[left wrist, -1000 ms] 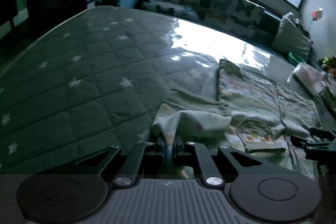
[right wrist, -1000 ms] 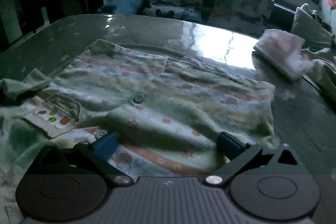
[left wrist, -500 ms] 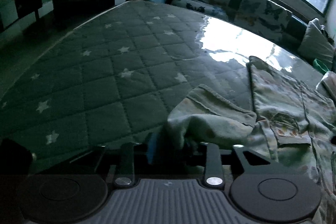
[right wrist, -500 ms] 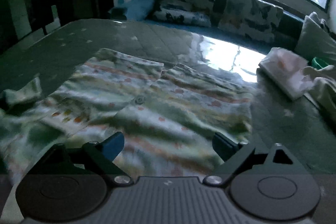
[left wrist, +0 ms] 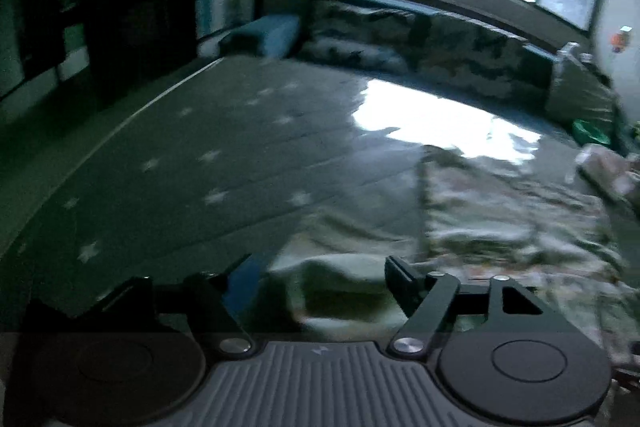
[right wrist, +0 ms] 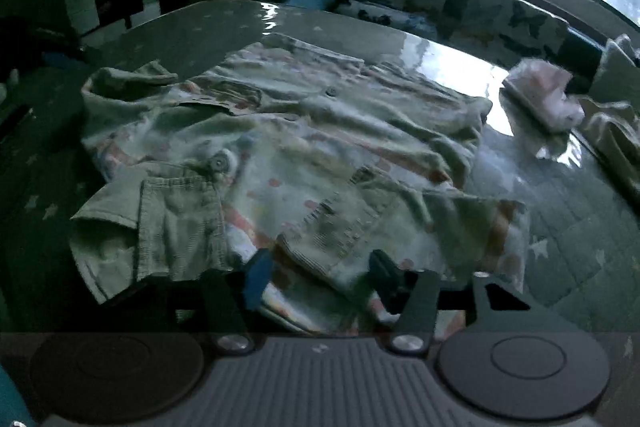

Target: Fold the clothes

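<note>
A pale patterned child's shirt (right wrist: 304, 131) with buttons lies spread on the quilted star-patterned table cover (right wrist: 568, 227). Its collar and near sleeve (right wrist: 160, 219) lie toward me, slightly rumpled. My right gripper (right wrist: 320, 279) is open and empty, hovering just above the shirt's near edge. In the left wrist view the shirt (left wrist: 500, 219) lies to the right, blurred, and its left sleeve (left wrist: 340, 275) lies loose between the fingers of my open left gripper (left wrist: 320, 275).
A folded pink-white garment (right wrist: 540, 99) and another heap of cloth (right wrist: 616, 135) lie at the table's far right. A sofa with patterned cushions (right wrist: 440, 3) stands behind the table under a bright window. Dark furniture (left wrist: 80, 7) stands at the left.
My left gripper has opened and let go of the sleeve, then pulled back. My right gripper has drawn back and up, staying open, so the whole shirt now shows.
</note>
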Available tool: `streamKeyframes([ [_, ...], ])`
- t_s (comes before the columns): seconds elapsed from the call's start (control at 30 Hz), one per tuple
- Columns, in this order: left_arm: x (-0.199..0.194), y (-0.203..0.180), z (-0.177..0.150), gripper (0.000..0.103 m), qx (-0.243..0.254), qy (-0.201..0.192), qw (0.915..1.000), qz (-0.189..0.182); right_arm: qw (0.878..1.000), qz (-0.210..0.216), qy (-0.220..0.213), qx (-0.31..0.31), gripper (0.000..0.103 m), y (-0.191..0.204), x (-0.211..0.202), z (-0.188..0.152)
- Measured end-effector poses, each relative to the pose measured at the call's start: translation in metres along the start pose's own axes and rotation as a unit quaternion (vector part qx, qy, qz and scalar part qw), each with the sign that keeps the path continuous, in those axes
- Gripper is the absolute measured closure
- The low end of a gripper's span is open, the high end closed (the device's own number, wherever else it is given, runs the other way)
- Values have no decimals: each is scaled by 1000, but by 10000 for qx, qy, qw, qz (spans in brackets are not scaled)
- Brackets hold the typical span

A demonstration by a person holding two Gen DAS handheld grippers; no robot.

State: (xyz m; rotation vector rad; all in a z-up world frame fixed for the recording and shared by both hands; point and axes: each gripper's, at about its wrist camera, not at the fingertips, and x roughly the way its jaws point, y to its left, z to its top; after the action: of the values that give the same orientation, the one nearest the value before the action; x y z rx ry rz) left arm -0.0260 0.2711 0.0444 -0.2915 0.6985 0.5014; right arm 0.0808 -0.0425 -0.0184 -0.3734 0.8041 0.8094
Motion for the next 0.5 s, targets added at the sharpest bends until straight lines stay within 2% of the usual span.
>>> streamKeyframes([
  [0.03, -2, -9, 0, 25, 99, -33, 9999, -117, 10000, 1, -25, 46, 55, -1, 1, -1],
  [0.13, -5, -40, -4, 23, 399, -15, 9977, -550, 9998, -23, -119, 133, 69, -2, 2, -2],
  [0.27, 2, -89, -16, 23, 864, 210, 9896, -1133, 9989, -61, -307, 341, 93, -8, -2, -3],
  [0.33, 7, -111, -23, 23, 1061, 328, 9842, -1378, 9979, -118, -441, 458, 99, -12, -9, -4],
  [0.5, 19, -158, -41, 23, 1493, 522, 9707, -1809, 9898, -632, -979, 815, 101, -39, -51, -5],
])
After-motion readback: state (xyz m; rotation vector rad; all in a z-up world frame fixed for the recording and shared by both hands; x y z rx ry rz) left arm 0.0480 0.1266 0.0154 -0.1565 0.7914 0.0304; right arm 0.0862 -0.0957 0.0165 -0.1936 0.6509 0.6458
